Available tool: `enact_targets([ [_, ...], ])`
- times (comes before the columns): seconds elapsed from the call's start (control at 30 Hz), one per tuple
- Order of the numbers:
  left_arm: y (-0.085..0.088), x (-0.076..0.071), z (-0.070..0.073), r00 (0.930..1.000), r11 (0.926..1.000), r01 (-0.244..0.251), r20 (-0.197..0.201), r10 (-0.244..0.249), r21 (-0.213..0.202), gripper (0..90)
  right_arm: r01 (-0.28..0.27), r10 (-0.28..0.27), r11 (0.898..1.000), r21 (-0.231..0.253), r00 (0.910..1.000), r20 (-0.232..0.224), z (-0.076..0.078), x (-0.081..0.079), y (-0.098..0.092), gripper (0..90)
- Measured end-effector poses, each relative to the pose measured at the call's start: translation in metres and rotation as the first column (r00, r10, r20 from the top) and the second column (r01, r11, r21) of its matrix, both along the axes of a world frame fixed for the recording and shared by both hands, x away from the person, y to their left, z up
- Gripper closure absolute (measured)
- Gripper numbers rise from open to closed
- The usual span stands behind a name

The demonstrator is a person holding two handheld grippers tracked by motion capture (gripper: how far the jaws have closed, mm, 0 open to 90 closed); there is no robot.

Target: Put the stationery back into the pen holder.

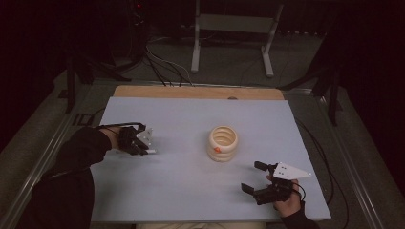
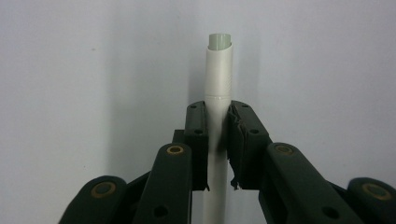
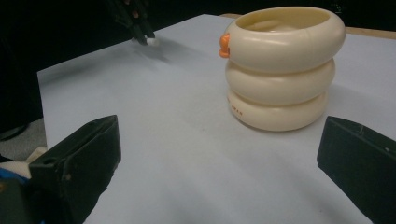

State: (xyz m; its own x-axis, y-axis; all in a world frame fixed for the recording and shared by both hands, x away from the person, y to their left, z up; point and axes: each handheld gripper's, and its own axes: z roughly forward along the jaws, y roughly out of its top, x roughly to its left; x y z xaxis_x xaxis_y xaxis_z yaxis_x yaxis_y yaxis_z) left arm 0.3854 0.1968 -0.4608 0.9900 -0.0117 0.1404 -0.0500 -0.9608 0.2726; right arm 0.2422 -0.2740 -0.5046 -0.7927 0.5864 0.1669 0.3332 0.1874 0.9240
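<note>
A slim white pen (image 2: 217,84) with a pale green end is clamped between the pads of my left gripper (image 2: 217,122), its tip pointing away over the table. In the high view the left gripper (image 1: 143,144) sits at the table's left with the white pen (image 1: 151,151) poking out to the right. A cream ribbed holder (image 1: 222,143) made of three stacked rings, with a small orange knob, stands in the middle. My right gripper (image 1: 253,176) rests at the front right, jaws wide apart and empty, facing the cream holder (image 3: 282,70).
The light blue table top (image 1: 191,191) lies on a wooden board (image 1: 191,92) showing at the far edge. Cables and a metal stand's legs (image 1: 231,43) lie on the floor beyond. A dark sleeve (image 1: 71,176) covers the front left corner.
</note>
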Motion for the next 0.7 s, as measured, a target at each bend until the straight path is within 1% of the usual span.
enact_targets([
  [0.03, 0.001, 0.0, 0.002, 1.0, 0.9999, -0.006, 0.004, 0.006, -0.012, 79.3, 0.001, -0.001, 1.0, 0.0, 1.0, 0.0, 0.0, 0.0, 0.0, 0.0],
  [0.07, 0.001, 0.001, 0.005, 0.9999, 0.9995, -0.016, -0.005, 0.015, -0.026, 79.3, 0.001, -0.001, 1.0, 0.001, 1.0, 0.0, 0.0, 0.0, 0.0, 0.0],
  [0.13, 0.003, 0.001, 0.009, 0.9997, 0.9981, -0.026, 0.0, 0.026, -0.056, 79.3, 0.001, -0.001, 1.0, 0.001, 1.0, 0.0, 0.0, 0.0, 0.0, 0.0],
  [0.17, 0.004, 0.001, 0.011, 0.9993, 0.9968, -0.038, -0.011, 0.037, -0.07, 79.3, 0.001, -0.001, 1.0, 0.001, 1.0, -0.001, 0.0, 0.0, -0.001, 0.0],
  [0.2, 0.004, 0.001, 0.013, 0.9994, 0.9962, -0.035, 0.002, 0.035, -0.079, 79.4, 0.001, -0.001, 1.0, 0.001, 1.0, 0.0, 0.0, 0.0, -0.001, 0.0],
  [0.27, 0.006, 0.002, 0.018, 0.9989, 0.9919, -0.047, 0.0, 0.047, -0.118, 79.3, 0.004, -0.004, 1.0, 0.002, 1.0, -0.003, 0.0, -0.001, -0.001, 0.0],
  [0.3, 0.006, 0.003, 0.02, 0.9985, 0.9899, -0.051, 0.015, 0.053, -0.132, 79.4, 0.005, -0.005, 1.0, 0.003, 1.0, -0.001, 0.0, -0.001, -0.002, 0.0],
  [0.37, 0.006, 0.004, 0.024, 0.9974, 0.9842, -0.065, 0.02, 0.069, -0.165, 79.3, 0.009, -0.009, 1.0, 0.003, 1.0, 0.0, 0.0, -0.002, -0.002, 0.0],
  [0.4, 0.005, 0.004, 0.025, 0.996, 0.9813, -0.08, 0.027, 0.085, -0.175, 79.3, 0.01, -0.01, 1.0, 0.003, 1.0, 0.002, 0.0, -0.002, -0.002, 0.0],
  [0.43, 0.005, 0.005, 0.027, 0.9959, 0.9777, -0.083, 0.018, 0.088, -0.193, 79.3, 0.011, -0.011, 1.0, 0.003, 0.9999, 0.002, 0.0, -0.002, -0.002, 0.0],
  [0.47, 0.005, 0.005, 0.029, 0.996, 0.9747, -0.079, 0.026, 0.086, -0.209, 79.3, 0.012, -0.012, 1.0, 0.002, 0.9999, 0.001, 0.0, -0.002, -0.002, 0.0],
  [0.5, 0.005, 0.005, 0.03, 0.9948, 0.9733, -0.085, 0.037, 0.095, -0.213, 79.3, 0.012, -0.012, 1.0, 0.001, 0.9999, 0.001, 0.0, -0.002, -0.002, 0.0],
  [0.53, 0.005, 0.005, 0.031, 0.9946, 0.9707, -0.089, 0.032, 0.099, -0.223, 79.3, 0.012, -0.012, 1.0, 0.002, 0.9999, 0.001, 0.0, -0.002, -0.002, 0.0],
  [0.57, 0.005, 0.005, 0.032, 0.9939, 0.968, -0.089, 0.043, 0.102, -0.235, 79.3, 0.013, -0.013, 1.0, 0.002, 0.9999, 0.001, 0.0, -0.002, -0.002, 0.0],
  [0.63, 0.005, 0.006, 0.035, 0.9925, 0.9581, -0.099, 0.043, 0.114, -0.269, 79.3, 0.012, -0.012, 1.0, 0.003, 0.9999, 0.0, 0.0, -0.002, -0.001, 0.0],
  [0.67, 0.005, 0.006, 0.036, 0.9907, 0.9539, -0.105, 0.054, 0.125, -0.281, 79.3, 0.012, -0.012, 1.0, 0.003, 0.9999, 0.001, 0.0, -0.002, -0.001, 0.0],
  [0.7, 0.005, 0.006, 0.038, 0.9907, 0.9483, -0.108, 0.047, 0.128, -0.298, 79.3, 0.012, -0.012, 1.0, 0.003, 0.9999, 0.001, 0.0, -0.002, -0.001, 0.0],
])
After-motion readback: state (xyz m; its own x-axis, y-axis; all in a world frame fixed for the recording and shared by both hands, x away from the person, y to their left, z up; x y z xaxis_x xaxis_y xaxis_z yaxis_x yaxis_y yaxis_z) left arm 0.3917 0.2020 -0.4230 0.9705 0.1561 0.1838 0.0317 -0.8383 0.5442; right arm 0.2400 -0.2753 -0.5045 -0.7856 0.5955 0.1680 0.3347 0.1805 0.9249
